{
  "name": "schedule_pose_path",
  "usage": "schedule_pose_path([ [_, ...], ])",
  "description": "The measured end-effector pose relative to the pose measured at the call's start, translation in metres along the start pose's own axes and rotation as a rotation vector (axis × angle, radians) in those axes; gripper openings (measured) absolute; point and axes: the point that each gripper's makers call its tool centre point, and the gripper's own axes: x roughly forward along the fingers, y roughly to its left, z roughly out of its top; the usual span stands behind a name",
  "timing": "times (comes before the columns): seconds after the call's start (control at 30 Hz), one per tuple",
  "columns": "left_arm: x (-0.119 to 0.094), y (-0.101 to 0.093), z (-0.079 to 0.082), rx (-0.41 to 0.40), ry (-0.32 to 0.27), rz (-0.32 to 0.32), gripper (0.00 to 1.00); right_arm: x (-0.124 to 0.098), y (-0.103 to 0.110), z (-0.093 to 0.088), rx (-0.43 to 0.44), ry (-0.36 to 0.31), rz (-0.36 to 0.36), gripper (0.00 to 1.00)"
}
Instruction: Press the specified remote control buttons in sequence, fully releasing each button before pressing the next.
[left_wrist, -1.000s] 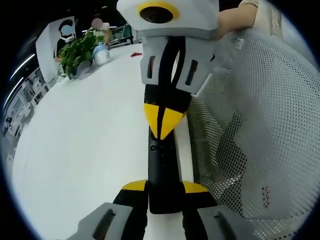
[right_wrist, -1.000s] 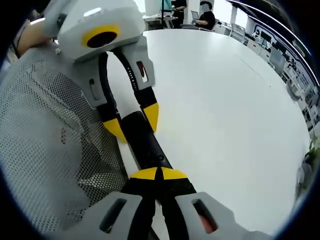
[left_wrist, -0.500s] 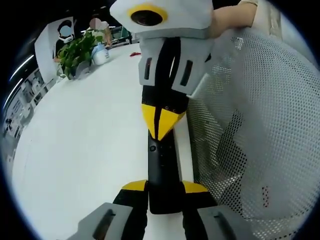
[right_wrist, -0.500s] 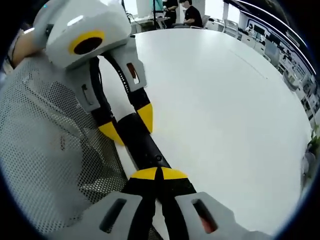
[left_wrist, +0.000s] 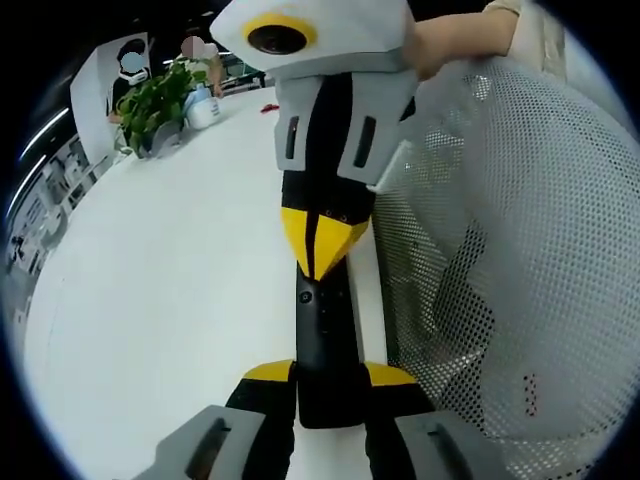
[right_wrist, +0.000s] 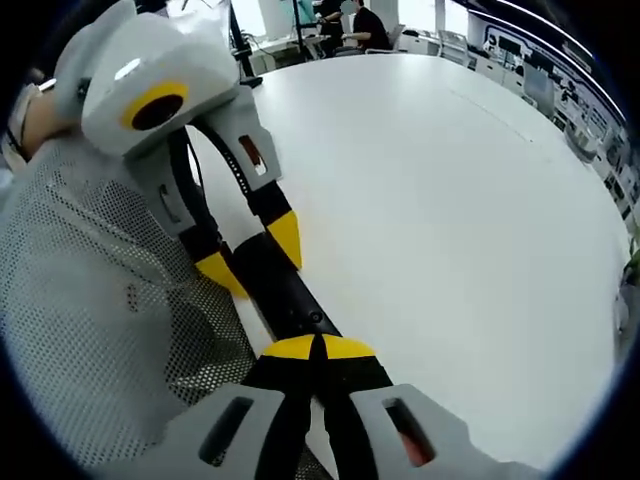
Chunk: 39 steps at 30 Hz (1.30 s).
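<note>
The remote (left_wrist: 322, 335) is clamped at its near end by the left hand-held gripper (left_wrist: 330, 375), so its button face is presented, apparently for pressing. The right hand-held gripper (left_wrist: 318, 232), jaws closed together, is set tip-down on the remote. A white bench (left_wrist: 170, 270) lies beneath; a plant (left_wrist: 155, 105) stands far off, with mesh fabric (left_wrist: 500, 250) alongside.
</note>
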Motion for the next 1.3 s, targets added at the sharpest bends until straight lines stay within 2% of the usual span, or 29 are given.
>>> schedule_pose_path([
  [0.4, 0.0, 0.0, 0.0, -0.001, 0.007, 0.001, 0.25, -0.002, -0.007, -0.002, -0.01, 0.017, -0.038, 0.0],
  [0.6, 0.001, 0.0, 0.0, -0.002, 0.008, 0.001, 0.25, 0.0, -0.006, -0.002, -0.044, 0.027, -0.065, 0.0],
  [0.97, 0.001, 0.0, 0.0, -0.008, 0.01, 0.002, 0.25, 0.0, -0.008, -0.002, -0.03, 0.016, -0.055, 0.0],
  [1.1, 0.001, 0.001, 0.0, -0.011, 0.01, 0.003, 0.25, -0.001, -0.009, -0.002, 0.002, 0.012, -0.04, 0.0],
  [1.3, 0.001, 0.001, 0.0, -0.01, 0.011, 0.003, 0.25, -0.003, -0.012, -0.006, 0.002, 0.031, -0.057, 0.0],
])
